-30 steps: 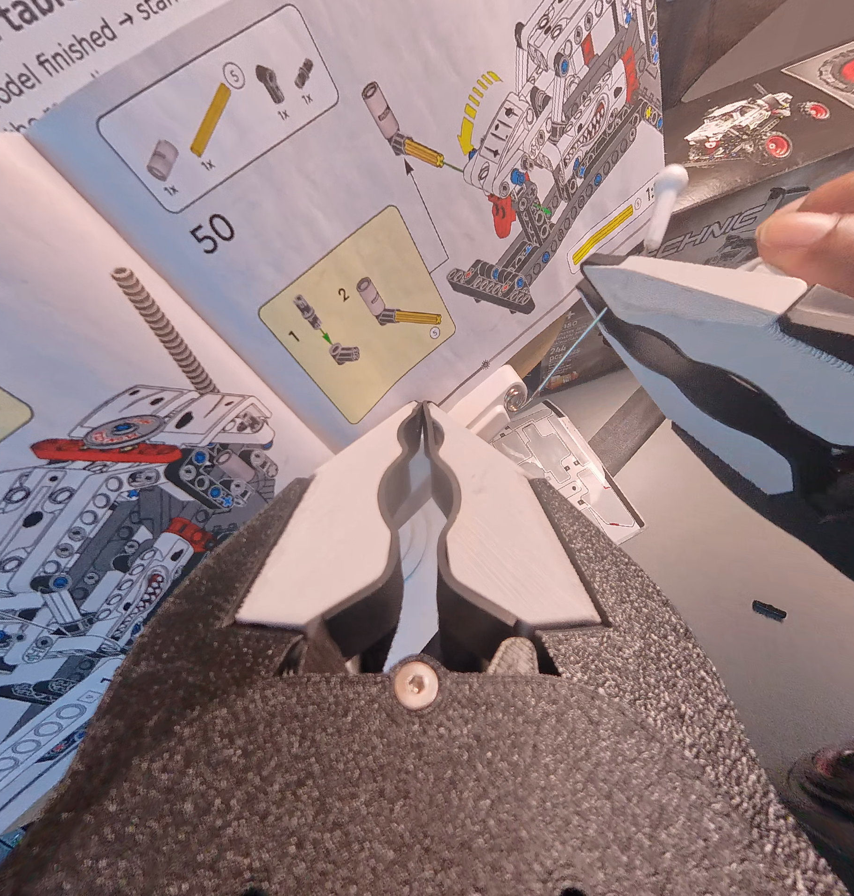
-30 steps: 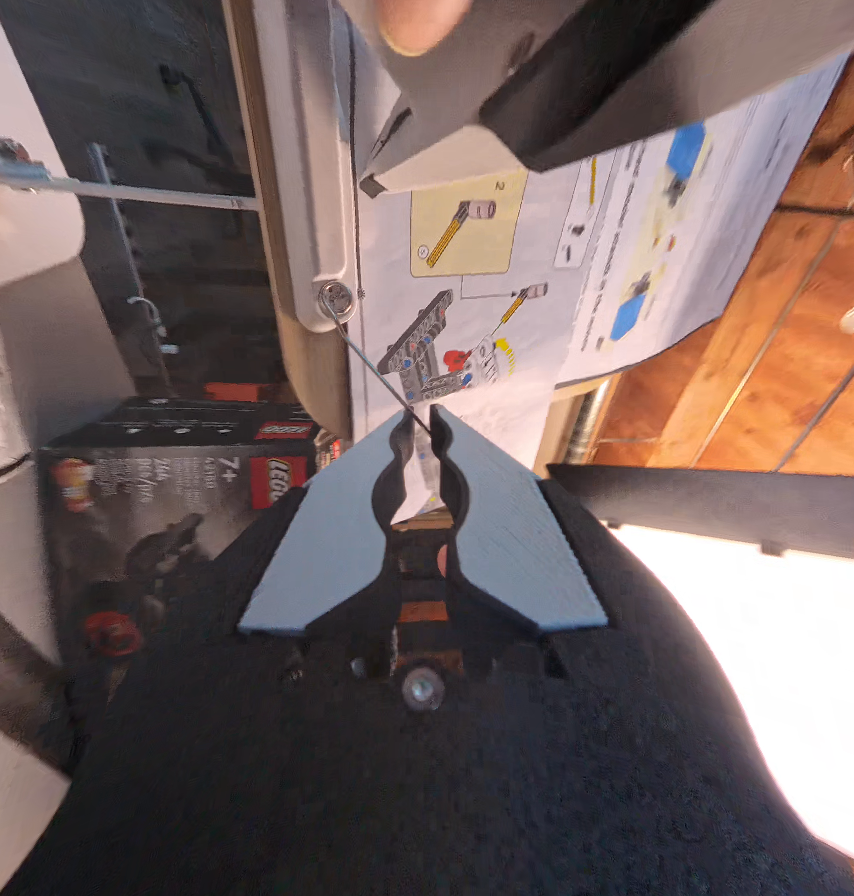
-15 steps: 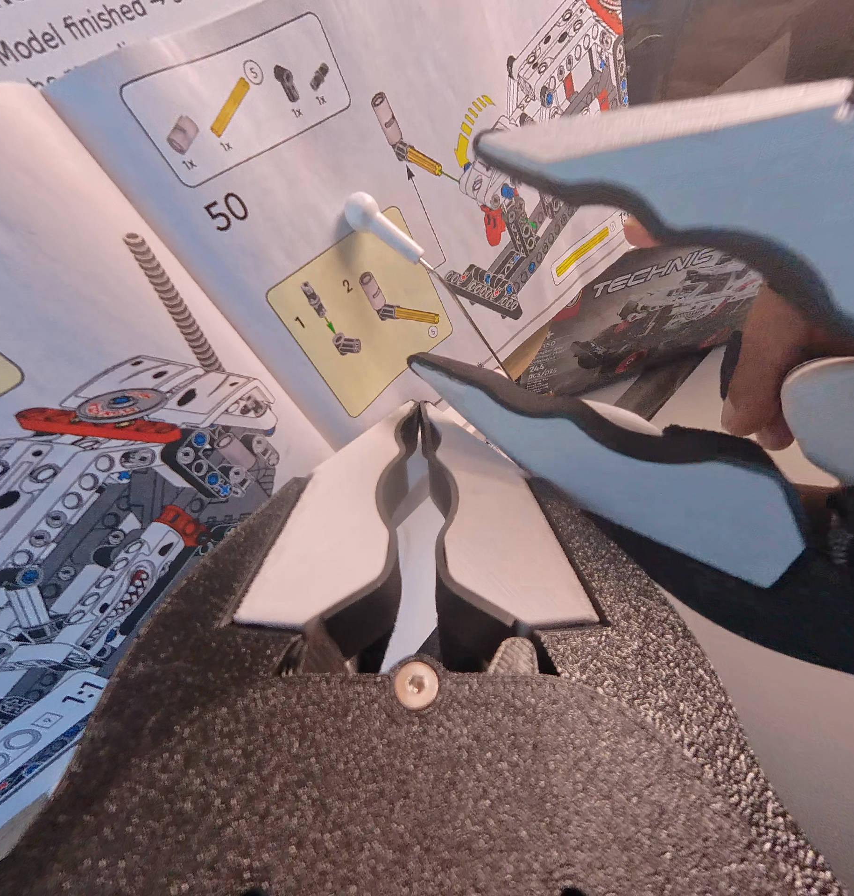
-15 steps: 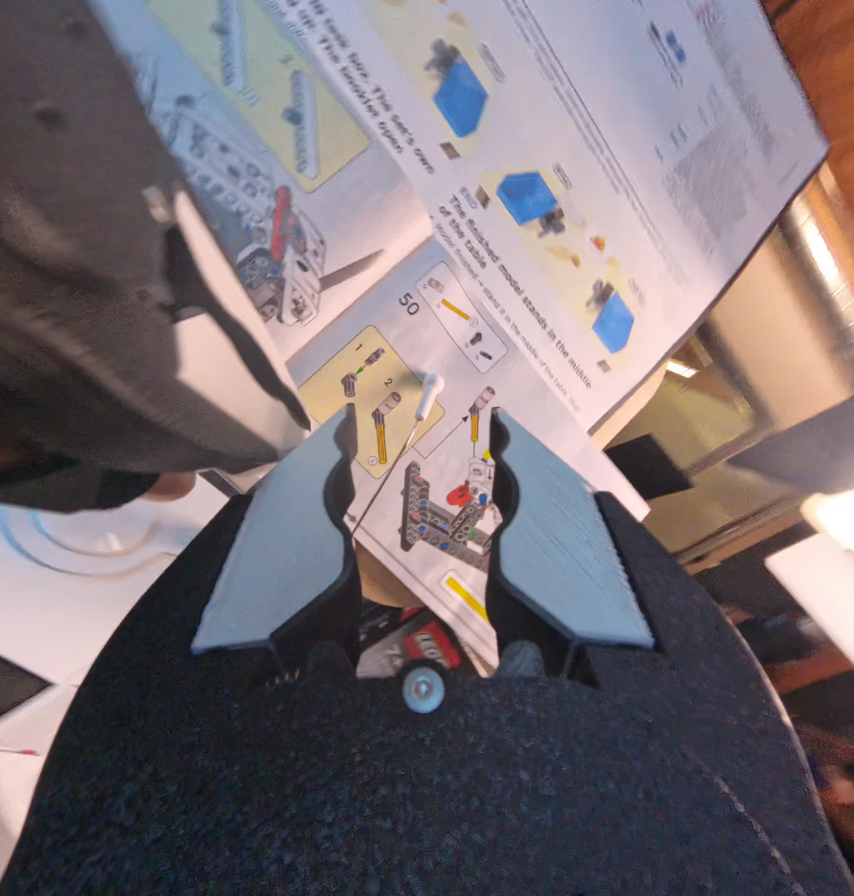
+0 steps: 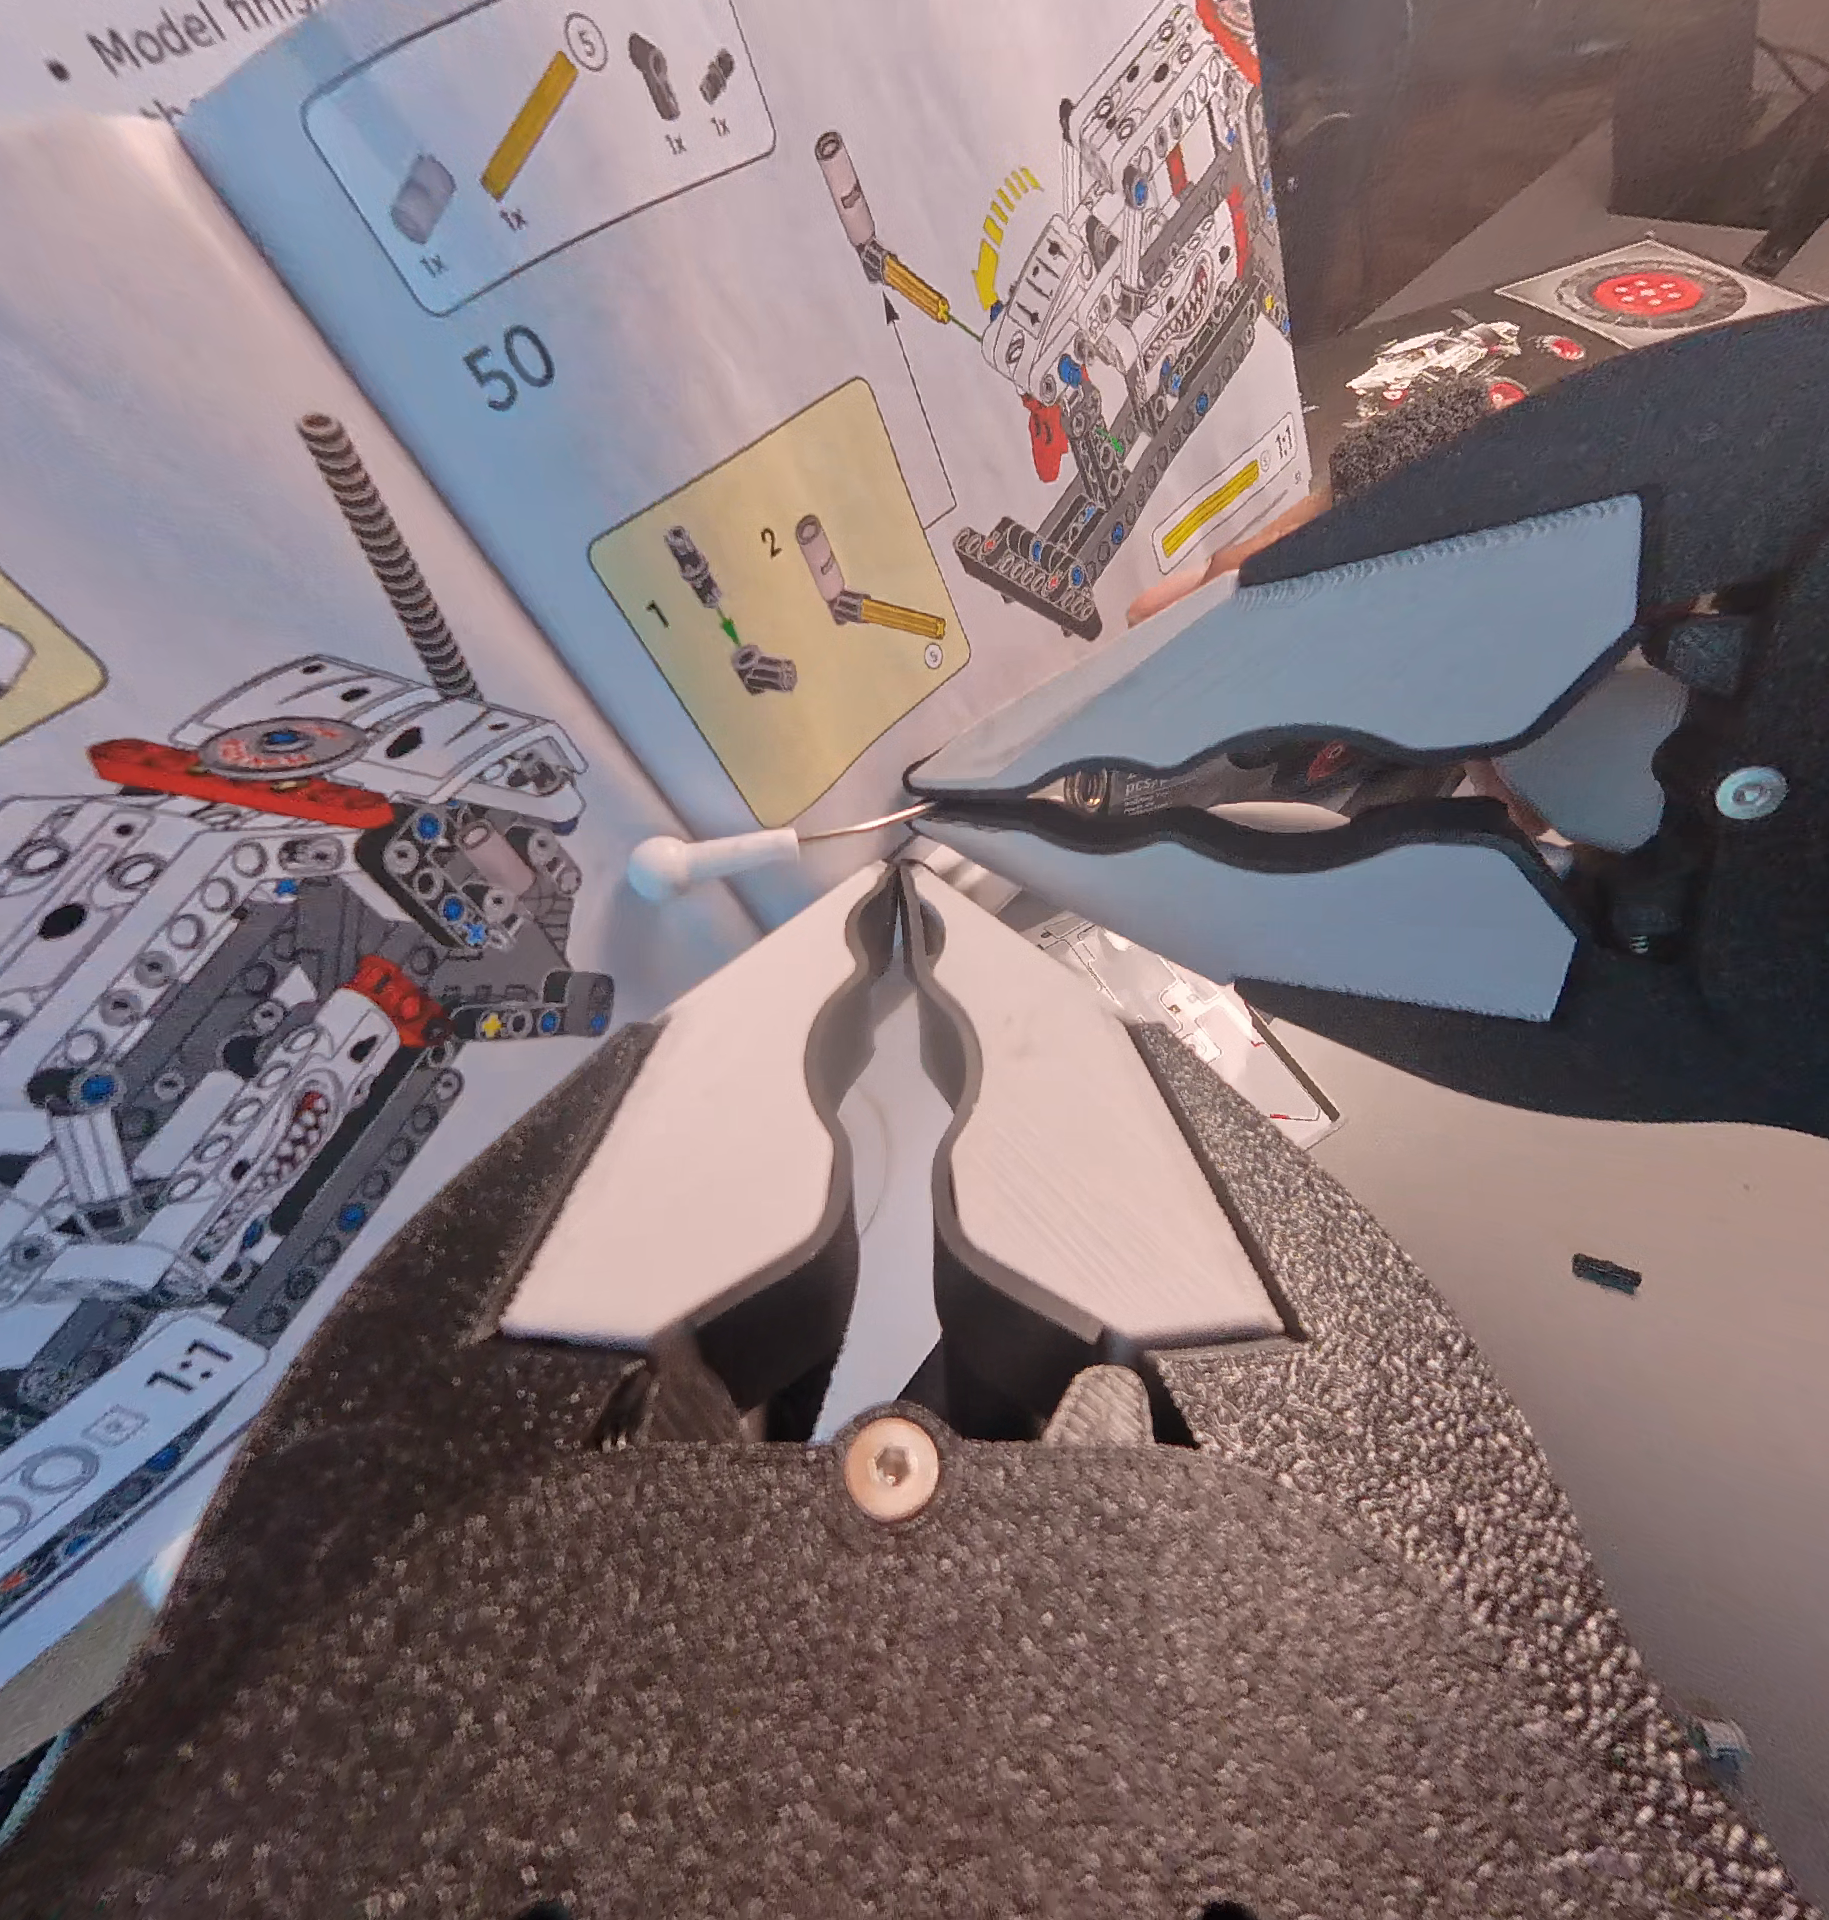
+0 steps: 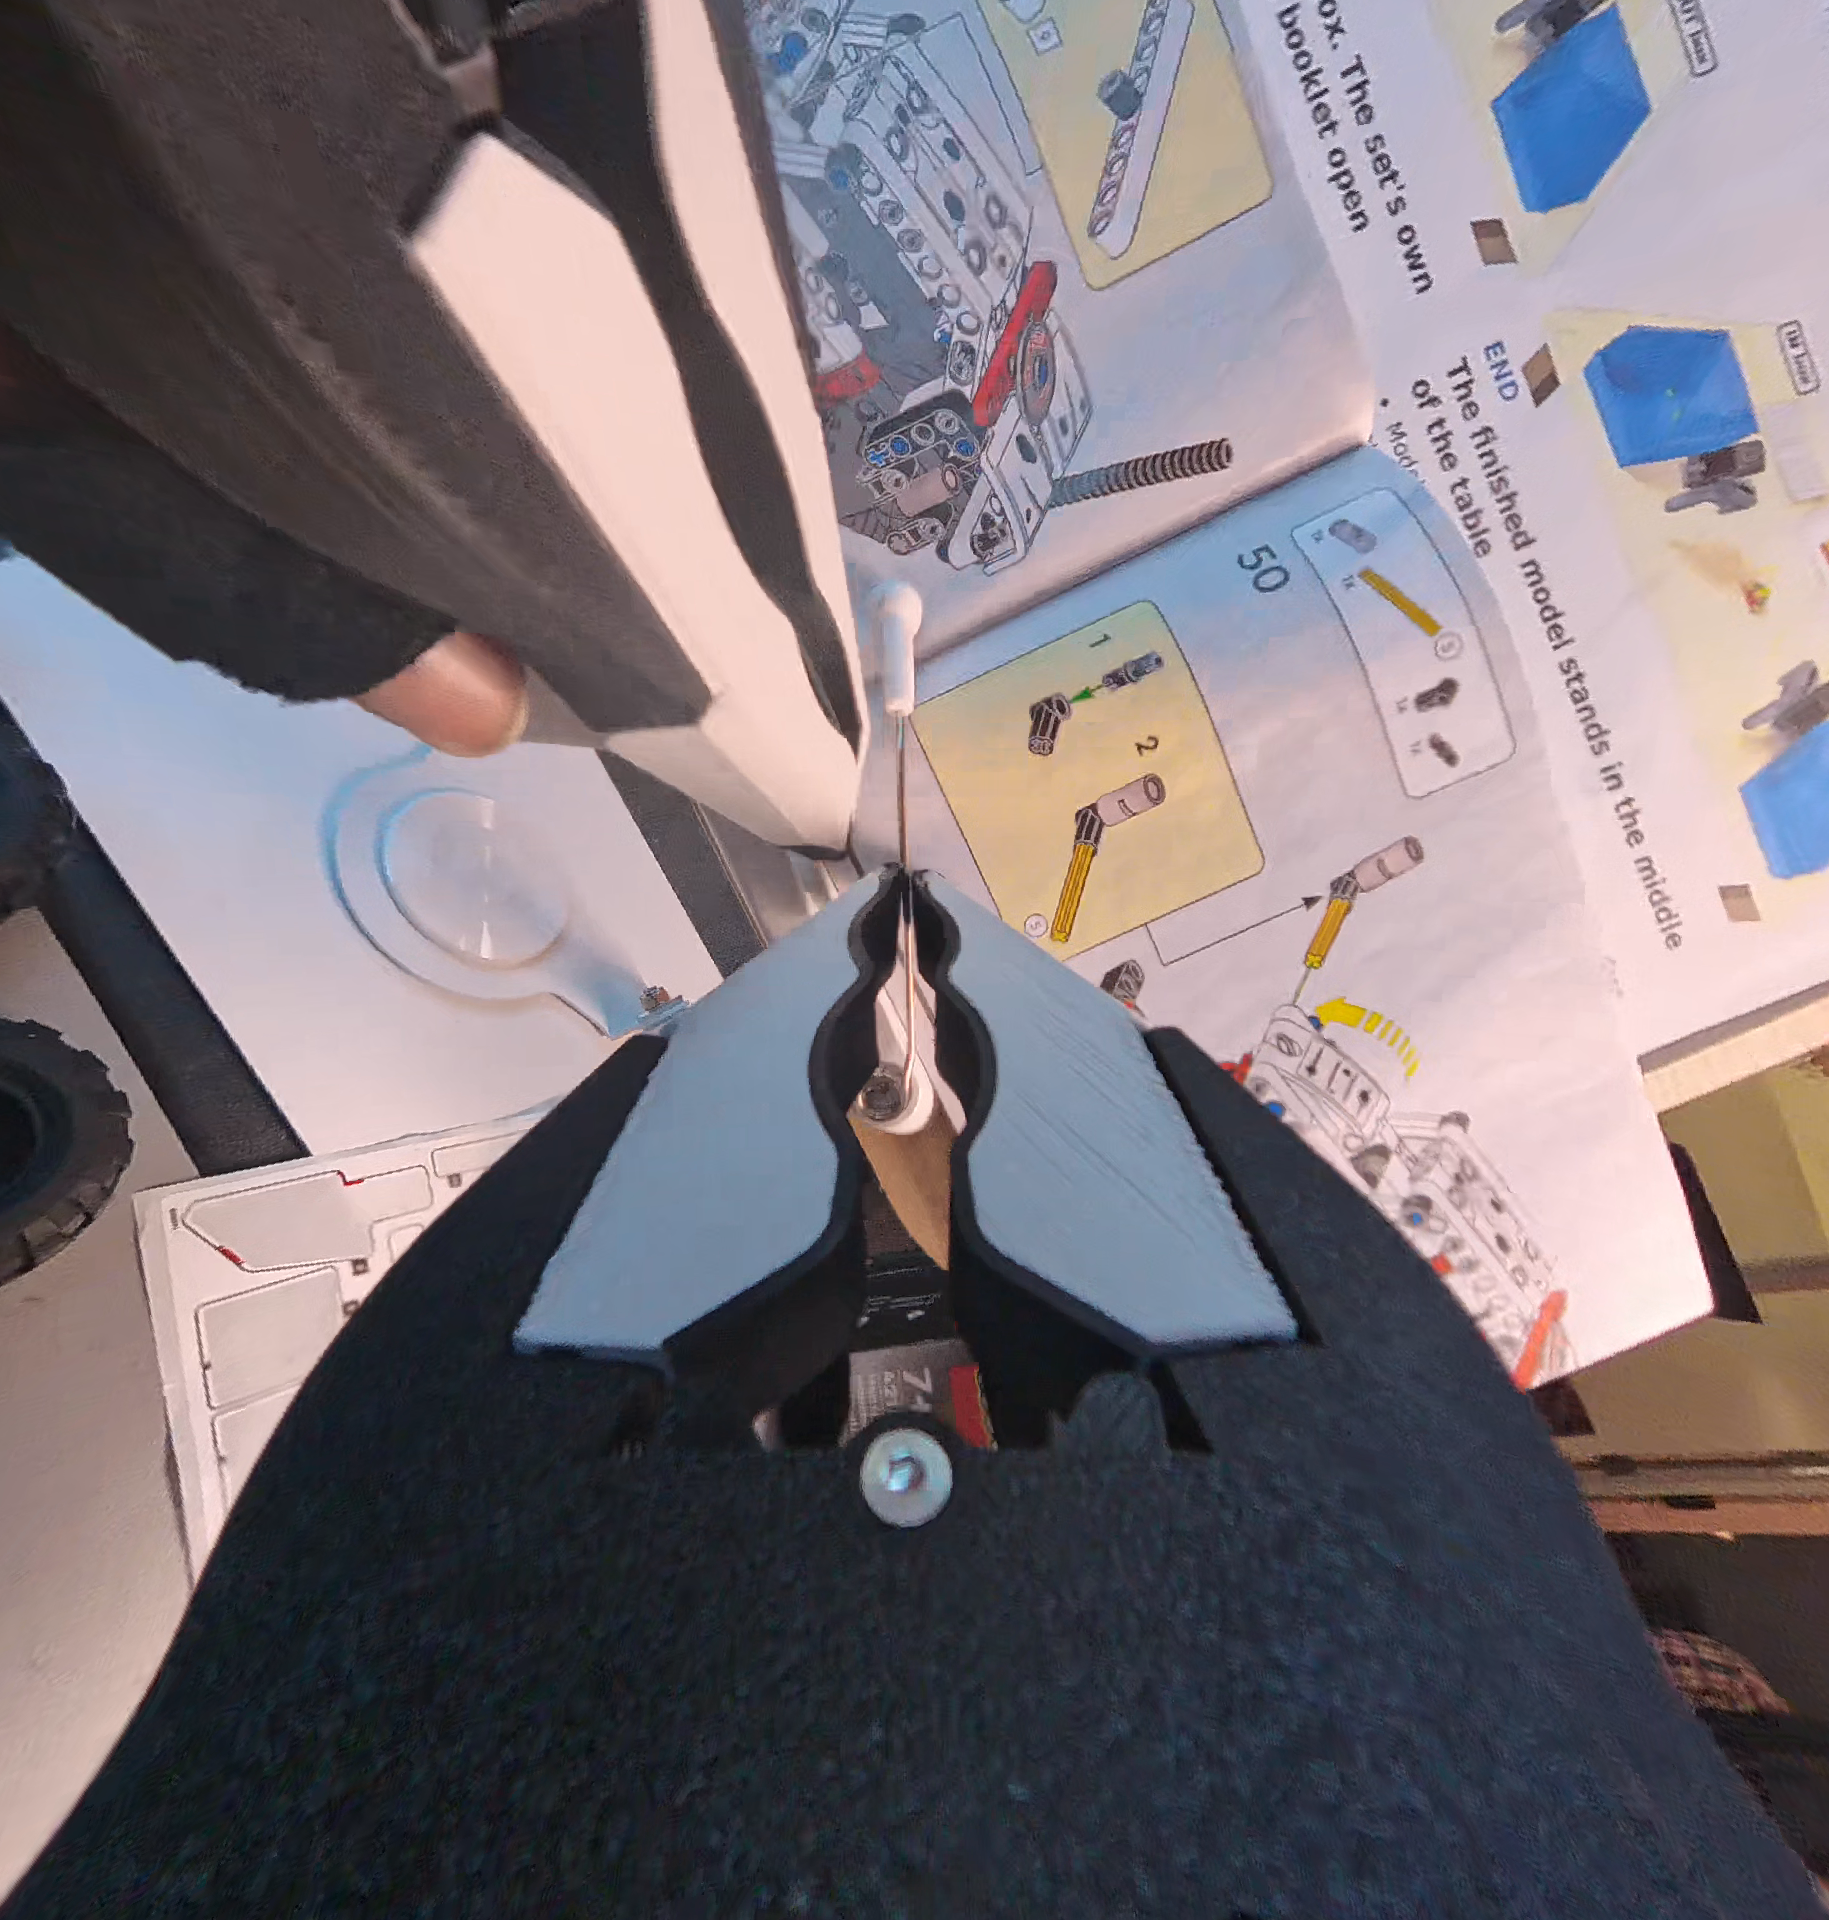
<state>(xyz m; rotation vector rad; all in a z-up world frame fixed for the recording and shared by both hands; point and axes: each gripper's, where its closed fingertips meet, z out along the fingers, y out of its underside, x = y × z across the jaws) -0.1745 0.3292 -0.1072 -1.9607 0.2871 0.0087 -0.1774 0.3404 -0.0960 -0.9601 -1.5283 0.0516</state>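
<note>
Right gripper (image 6: 902, 883) now pinching one wire arm (image 6: 902, 790), left gripper (image 5: 902, 883) fingers together, one booklet (image 5: 266, 416)

A pale grey table (image 5: 1512, 1351) carries a white sticker sheet (image 6: 266, 1247), a small black piece (image 5: 1606, 1272) lying apart, and black rubber tyres (image 6: 16, 1143) at its edge.

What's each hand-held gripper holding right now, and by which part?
Right hand-held gripper: the white-tipped wire arm, pinched mid-wire. Left hand-held gripper: shut, apparently on the booklet page's edge.
</note>
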